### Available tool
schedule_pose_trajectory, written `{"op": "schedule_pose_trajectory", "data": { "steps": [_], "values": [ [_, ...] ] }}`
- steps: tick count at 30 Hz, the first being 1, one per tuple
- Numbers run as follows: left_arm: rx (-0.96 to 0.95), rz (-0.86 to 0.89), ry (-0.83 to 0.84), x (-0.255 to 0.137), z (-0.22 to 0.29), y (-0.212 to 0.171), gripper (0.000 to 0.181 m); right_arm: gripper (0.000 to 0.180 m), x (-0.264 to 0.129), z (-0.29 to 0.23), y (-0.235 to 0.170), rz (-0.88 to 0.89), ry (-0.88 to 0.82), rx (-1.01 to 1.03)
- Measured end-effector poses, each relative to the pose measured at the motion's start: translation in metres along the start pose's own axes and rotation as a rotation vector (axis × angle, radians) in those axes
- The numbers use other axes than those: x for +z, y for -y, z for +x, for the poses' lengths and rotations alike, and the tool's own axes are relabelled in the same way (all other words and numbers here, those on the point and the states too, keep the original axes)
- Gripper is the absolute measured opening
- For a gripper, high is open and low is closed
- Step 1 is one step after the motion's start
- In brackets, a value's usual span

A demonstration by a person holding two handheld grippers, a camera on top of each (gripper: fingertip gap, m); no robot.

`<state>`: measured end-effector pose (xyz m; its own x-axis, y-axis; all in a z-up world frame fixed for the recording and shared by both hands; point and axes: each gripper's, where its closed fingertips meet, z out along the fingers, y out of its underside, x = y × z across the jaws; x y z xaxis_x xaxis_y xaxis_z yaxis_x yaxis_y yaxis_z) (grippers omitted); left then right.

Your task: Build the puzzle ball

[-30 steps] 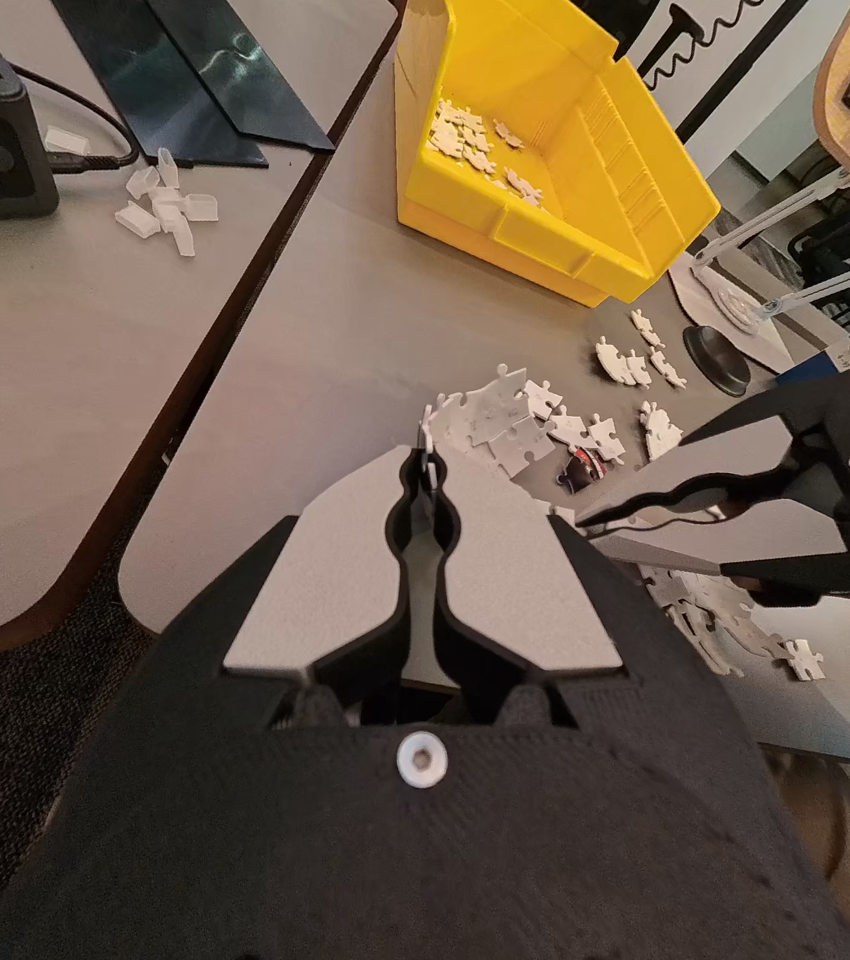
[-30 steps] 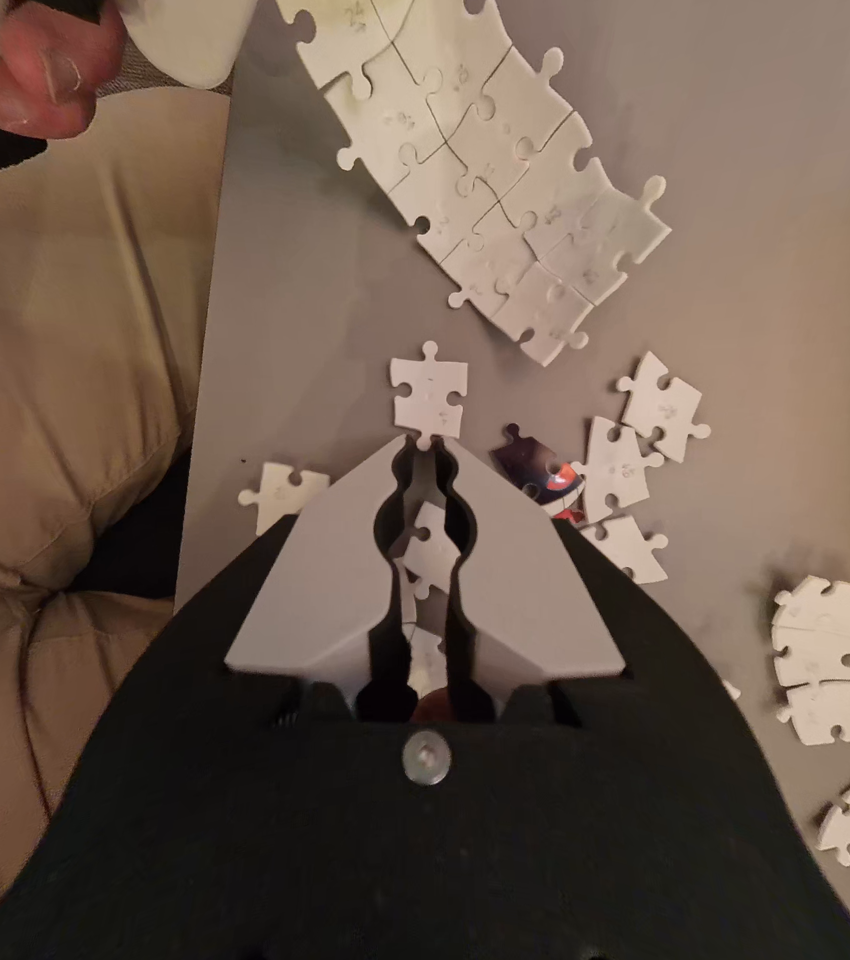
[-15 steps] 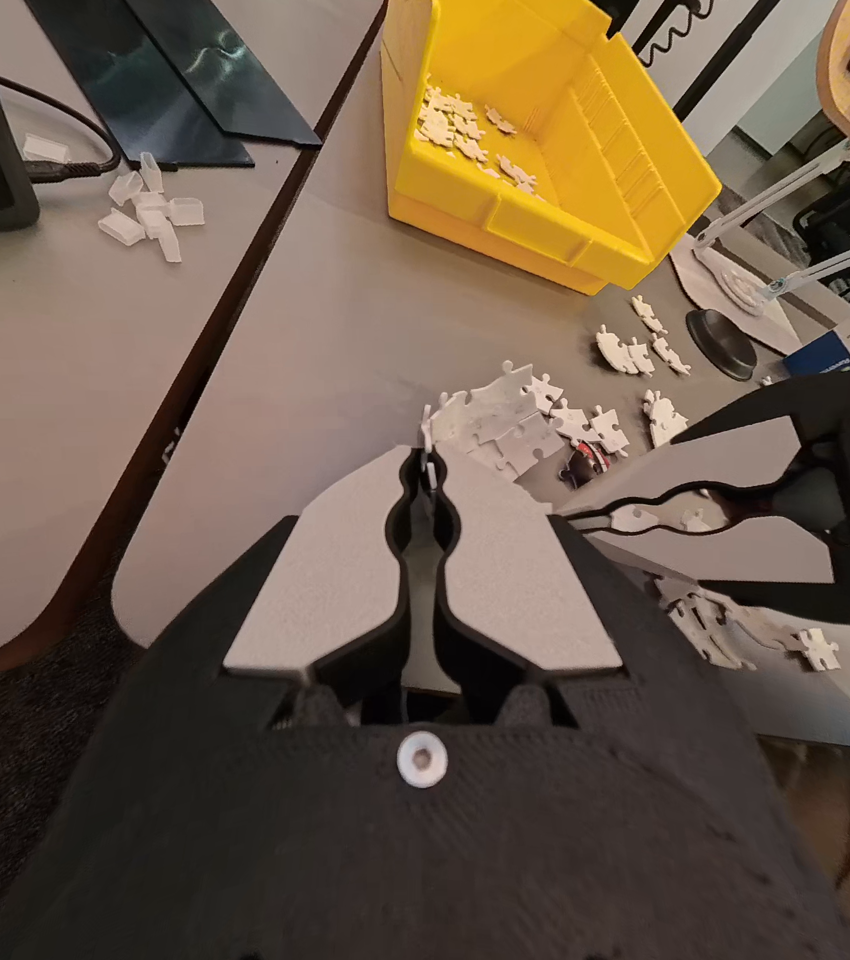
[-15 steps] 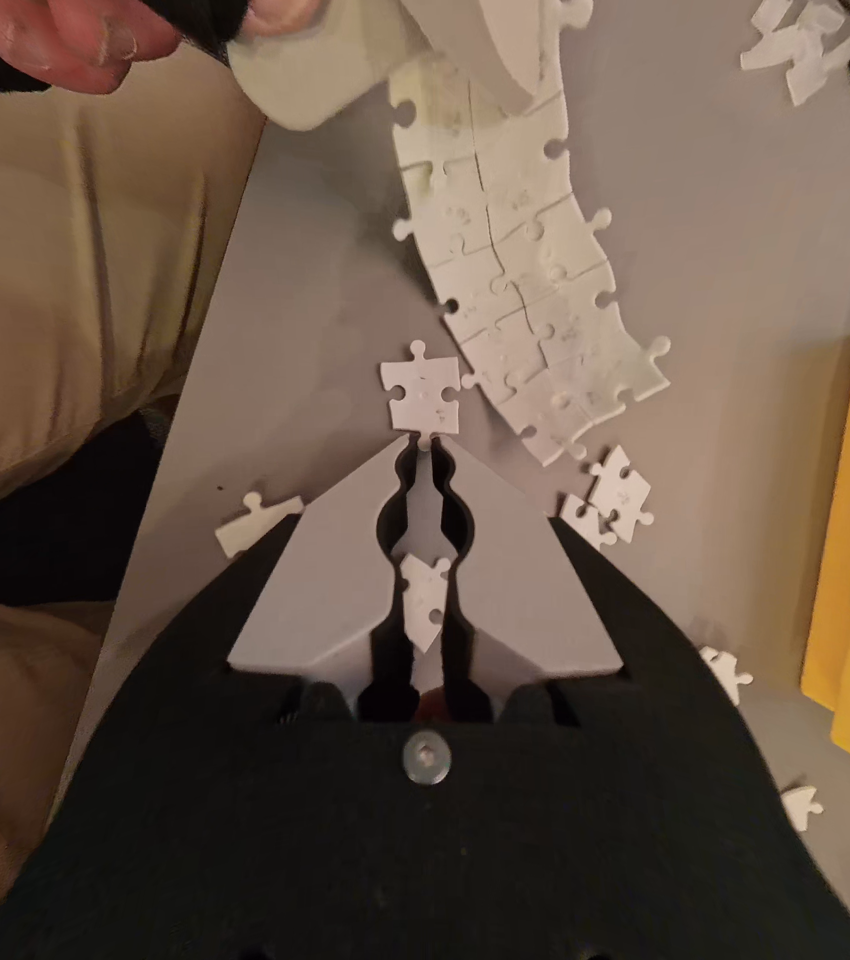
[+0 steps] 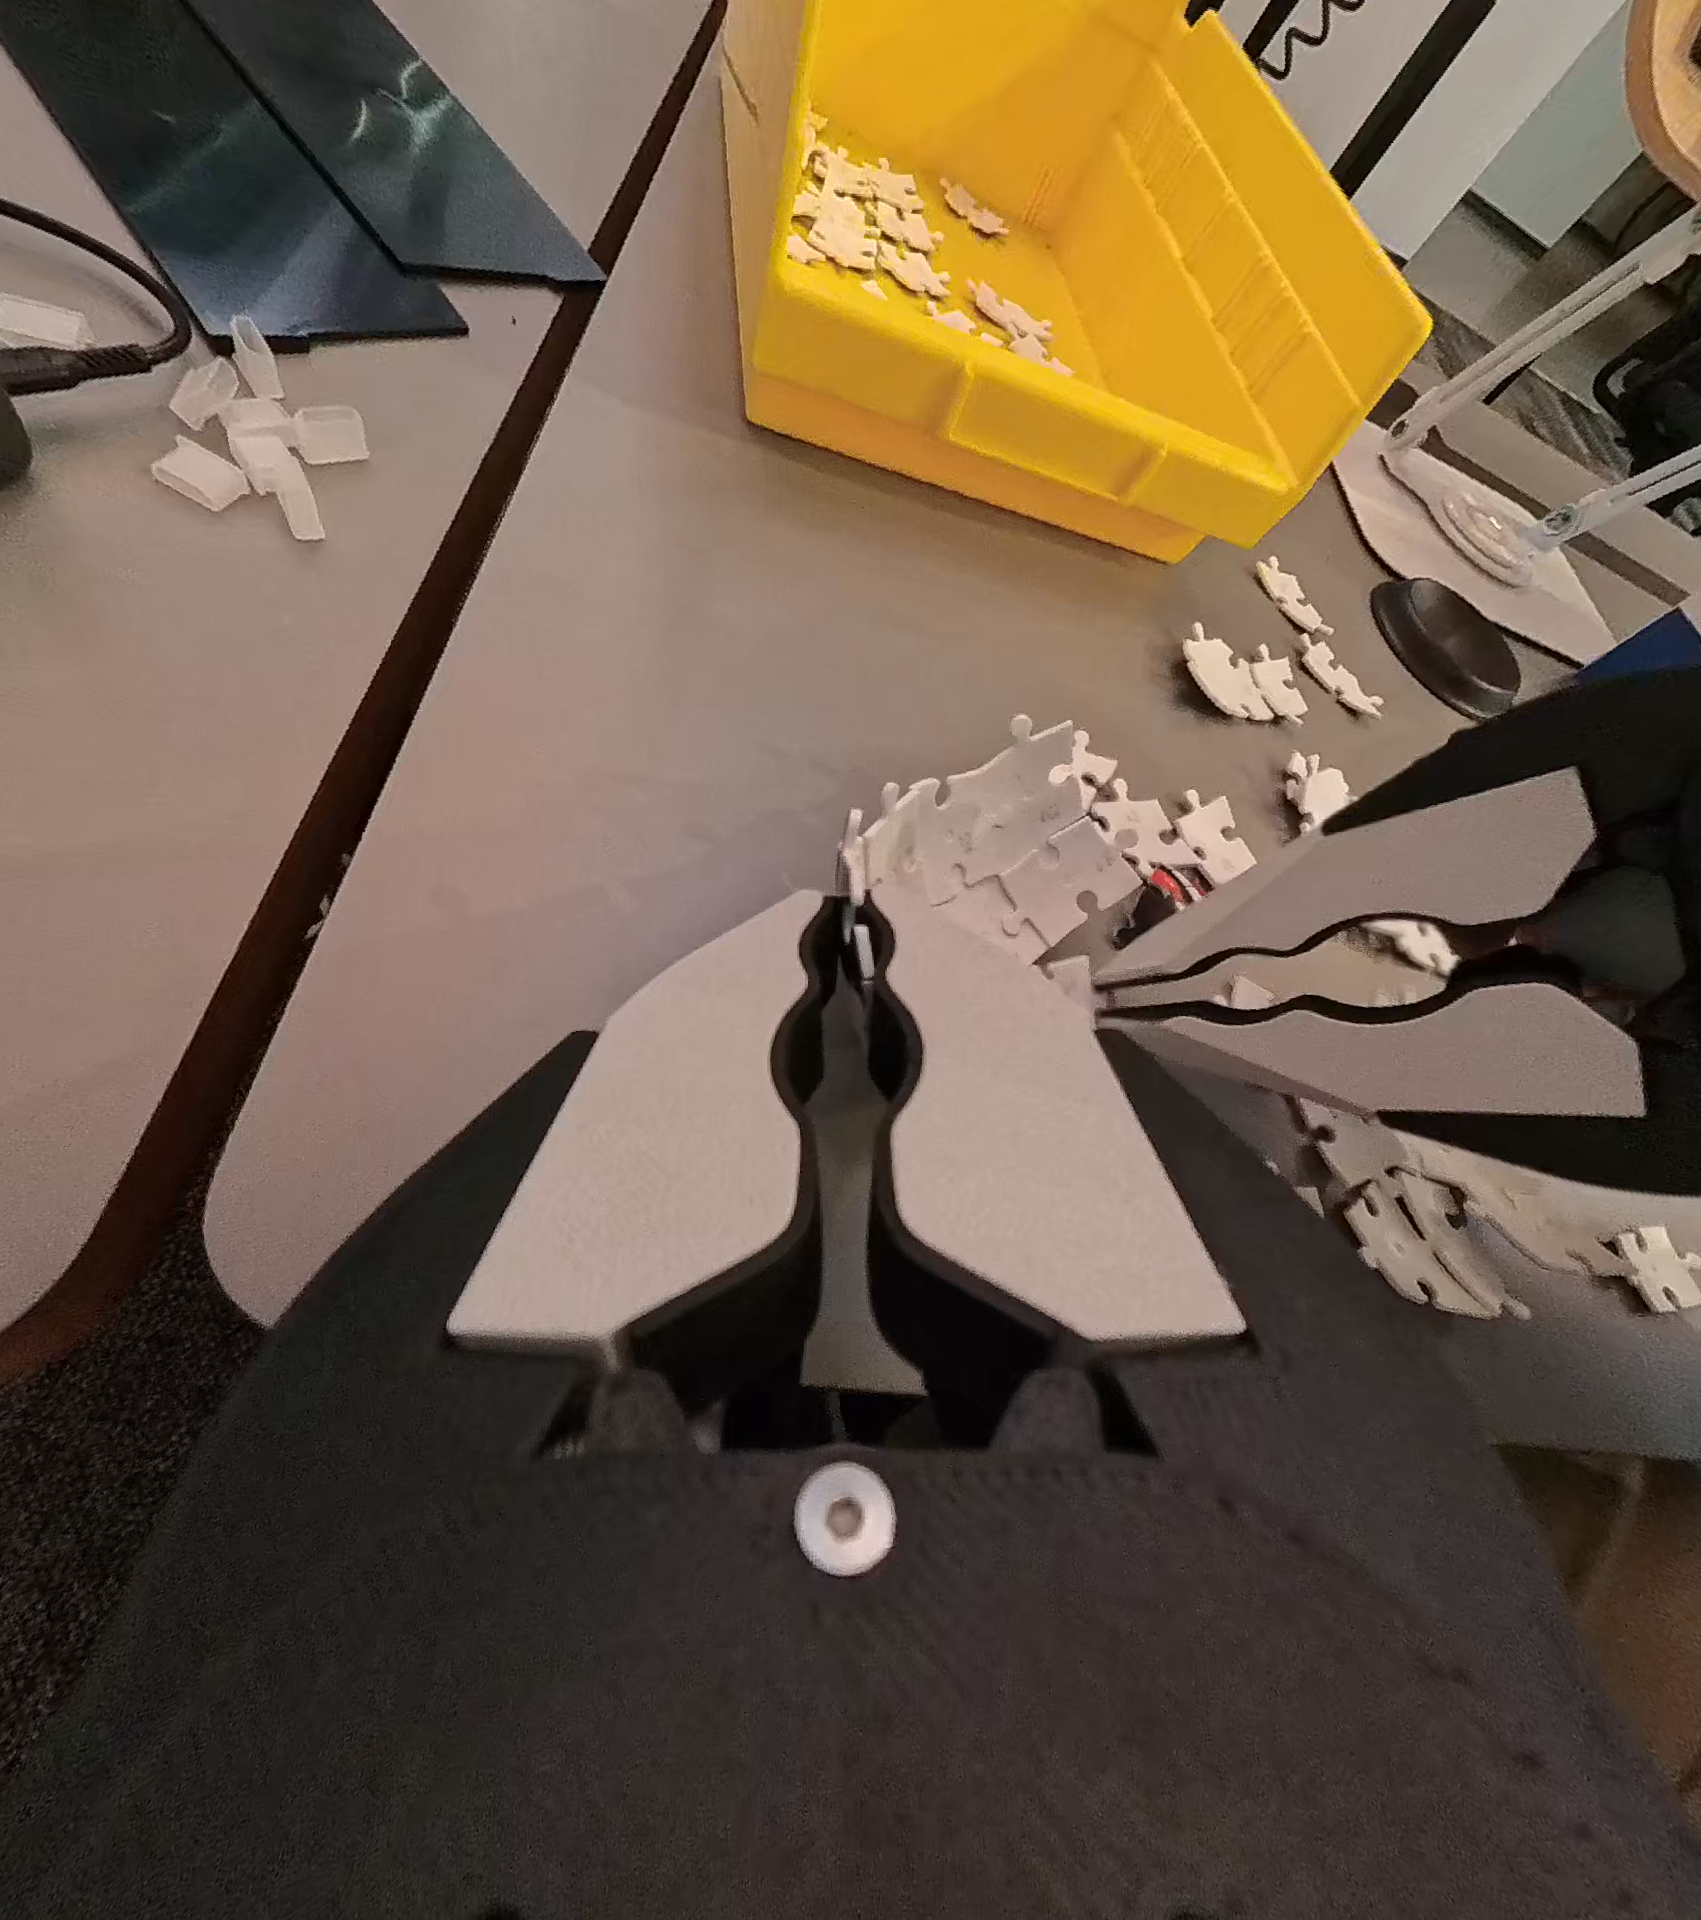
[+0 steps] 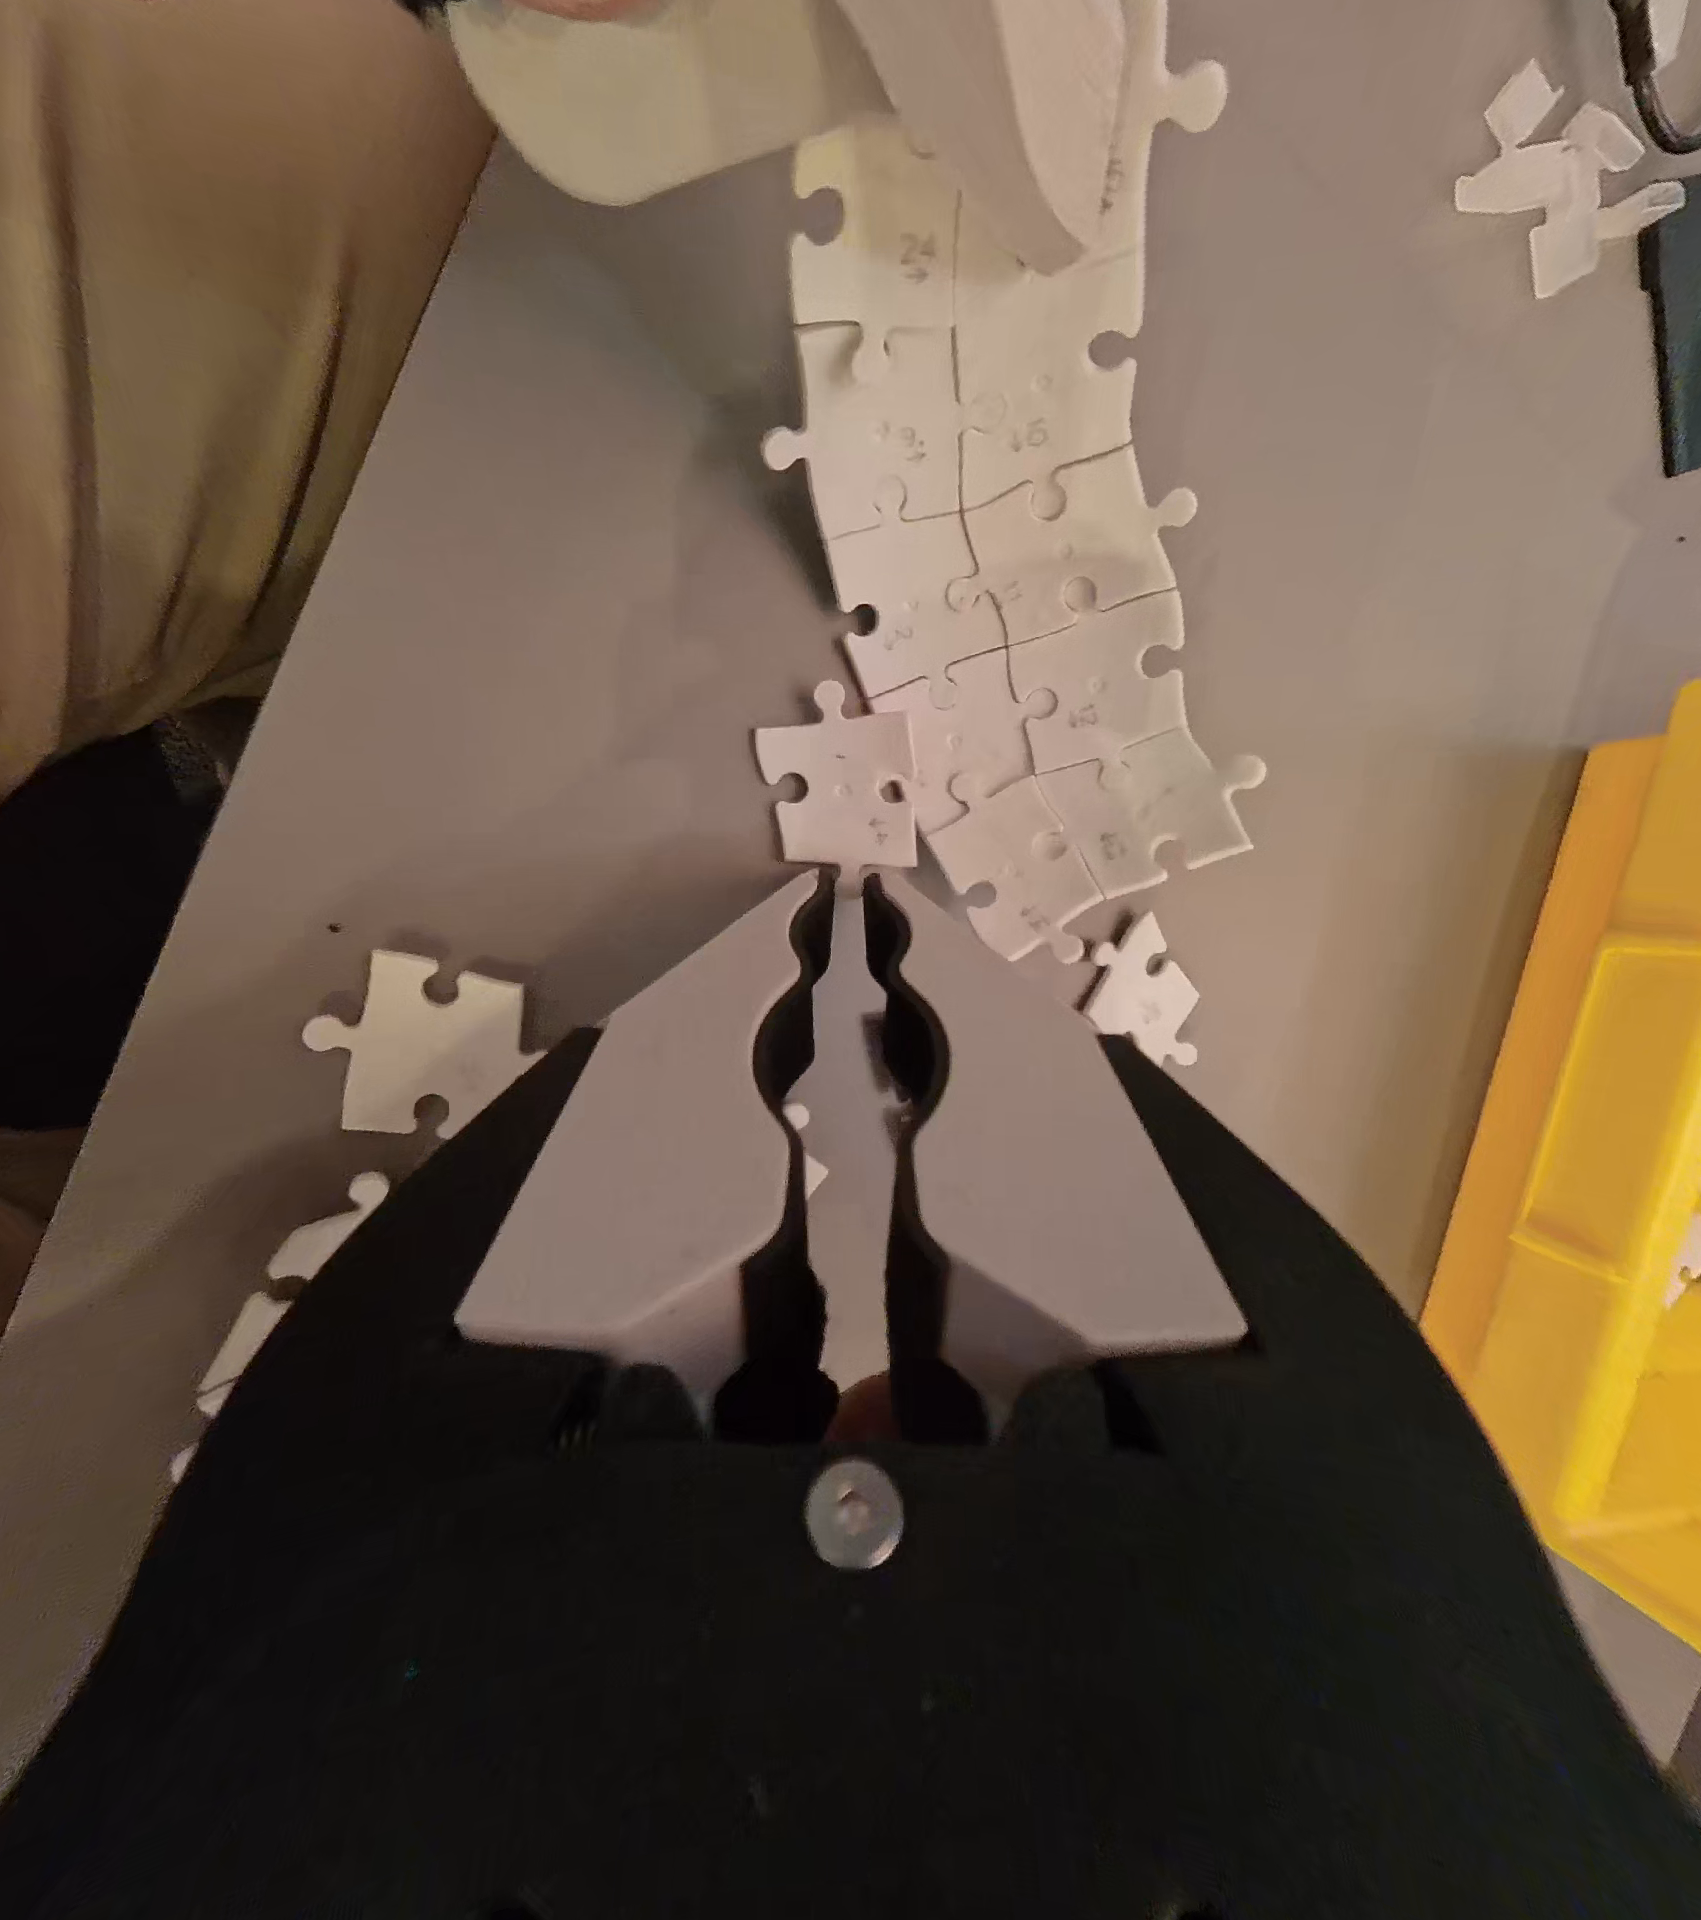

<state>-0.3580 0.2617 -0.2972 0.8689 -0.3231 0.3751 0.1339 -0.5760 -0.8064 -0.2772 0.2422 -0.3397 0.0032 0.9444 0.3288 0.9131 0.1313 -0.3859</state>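
Left wrist view: left gripper [image 5: 851,914], jaws clenched on the near end of the assembled strip [image 5: 991,831] of white puzzle pieces, which stands lifted off the grey table [image 5: 700,675] and curves away to the right, most likely held up so that its free edge is open to a new piece. Right gripper [image 5: 1100,992] enters from the right, its tips close beside the left one's finger; what it carries is hidden here. Loose pieces [image 5: 1241,686] lie scattered beyond; a yellow bin [image 5: 1064,416] at the back holds many more. A second table [image 5: 98,727] to the left carries small clear caps [image 5: 254,447], a black device with a cable and dark sheets; carpet shows below, and a lamp base at far right (the room beyond is dim). Right wrist view: right gripper [image 6: 848,883], pinched on the bottom edge of a single piece [image 6: 841,790], presents it flat against the lower left edge of the strip [image 6: 1012,623], just touching or overlapping it; whether any tab has seated I cannot tell. The pale fingers of the left gripper cover the strip's top end. Spare pieces [image 6: 420,1039] rest near the table edge; tan fabric, a person's clothing by the look of it, fills the left, the bin [image 6: 1604,1143] the right.
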Motion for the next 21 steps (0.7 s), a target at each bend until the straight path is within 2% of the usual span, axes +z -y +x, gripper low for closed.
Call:
{"op": "schedule_pose_trajectory", "data": {
  "steps": [11,21],
  "values": [
    [0.014,0.001,-0.005,0.001,-0.001,0.002,0.003,0.004,-0.004,0.012,0.006,0.035,-0.014,0.035],
    [0.022,-0.002,-0.014,0.002,0.0,0.003,0.003,0.0,0.008,0.013,0.011,0.046,-0.054,0.034]
  ]
}}
